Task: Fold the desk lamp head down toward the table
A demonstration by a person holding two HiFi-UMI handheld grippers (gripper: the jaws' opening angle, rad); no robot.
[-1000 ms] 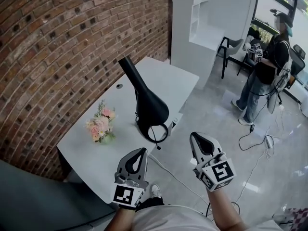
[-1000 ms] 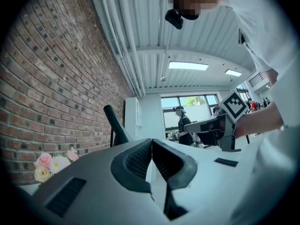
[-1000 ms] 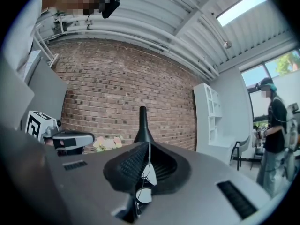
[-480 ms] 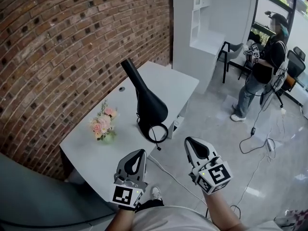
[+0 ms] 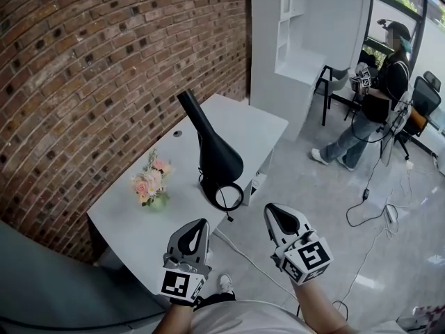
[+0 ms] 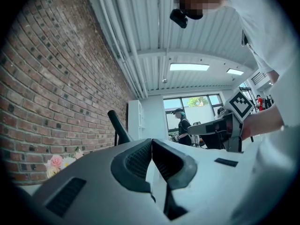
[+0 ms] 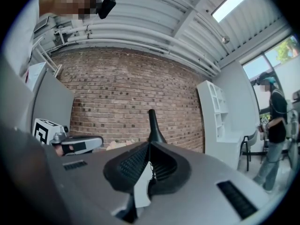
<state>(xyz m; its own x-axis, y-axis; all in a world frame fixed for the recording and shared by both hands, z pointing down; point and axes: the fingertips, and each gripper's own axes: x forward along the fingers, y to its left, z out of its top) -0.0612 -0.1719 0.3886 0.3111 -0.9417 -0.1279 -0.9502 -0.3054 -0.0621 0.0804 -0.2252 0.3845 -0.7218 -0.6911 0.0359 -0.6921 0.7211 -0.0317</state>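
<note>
A black desk lamp [image 5: 217,155] stands on the white table [image 5: 132,221], its slim end tilted up toward the brick wall and a ring [image 5: 228,196] at its foot near the table's edge. The lamp's tip also shows over the jaws in the left gripper view [image 6: 118,127] and the right gripper view [image 7: 154,128]. My left gripper [image 5: 197,226] hangs over the table's near corner, shut and empty. My right gripper [image 5: 275,211] is off the table's edge, to the right of the ring, also shut and empty. Neither touches the lamp.
A small bunch of pink flowers [image 5: 151,184] stands on the table left of the lamp. A brick wall [image 5: 90,75] runs behind. A white shelf unit [image 5: 295,40] stands past the table. A person [image 5: 375,103] walks at the far right, with cables [image 5: 368,193] on the floor.
My right gripper has drifted left and nearer to the table's edge. The left gripper has barely moved. The person in the background has stepped further away.
</note>
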